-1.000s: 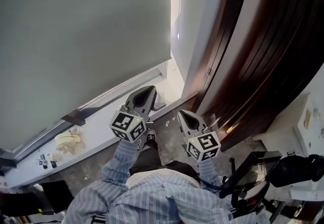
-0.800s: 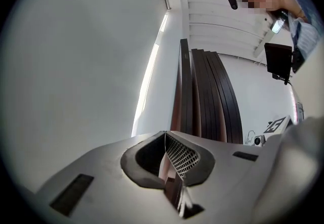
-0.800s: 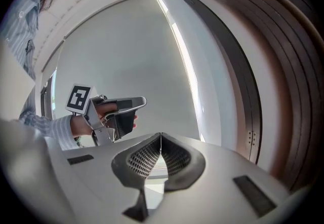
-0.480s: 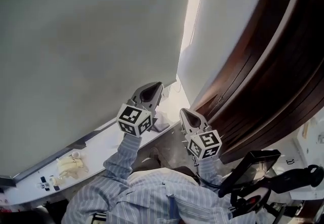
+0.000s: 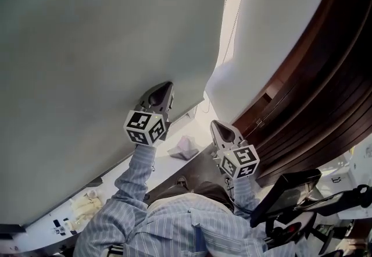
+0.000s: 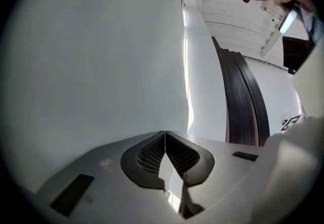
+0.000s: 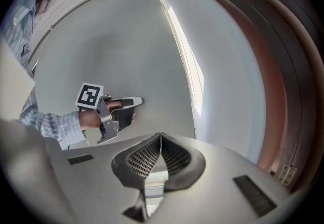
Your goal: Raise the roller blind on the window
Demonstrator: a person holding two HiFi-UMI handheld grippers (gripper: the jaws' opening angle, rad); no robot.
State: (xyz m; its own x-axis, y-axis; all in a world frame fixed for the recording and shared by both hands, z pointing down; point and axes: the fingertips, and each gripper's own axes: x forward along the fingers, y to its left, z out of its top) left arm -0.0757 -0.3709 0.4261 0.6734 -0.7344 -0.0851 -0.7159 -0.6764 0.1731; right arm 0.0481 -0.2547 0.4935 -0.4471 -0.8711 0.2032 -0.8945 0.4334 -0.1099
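In the head view, the blind (image 5: 87, 46) covers the window. The left gripper (image 5: 167, 85) is near its lower edge and the right gripper (image 5: 214, 124) is lower. In the left gripper view, the jaws are together and empty. In the right gripper view, the jaws are also together; I think they should open and pinch the thin cord (image 7: 201, 83) at the bright gap.

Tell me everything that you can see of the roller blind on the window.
The roller blind is a plain, pale grey sheet that looks like matte fabric, smooth. It hangs lowered, its bottom edge close above the white sill. Daylight shows in a narrow strip along its right edge. The left gripper points at it, shut and empty; whether it touches the blind is unclear.
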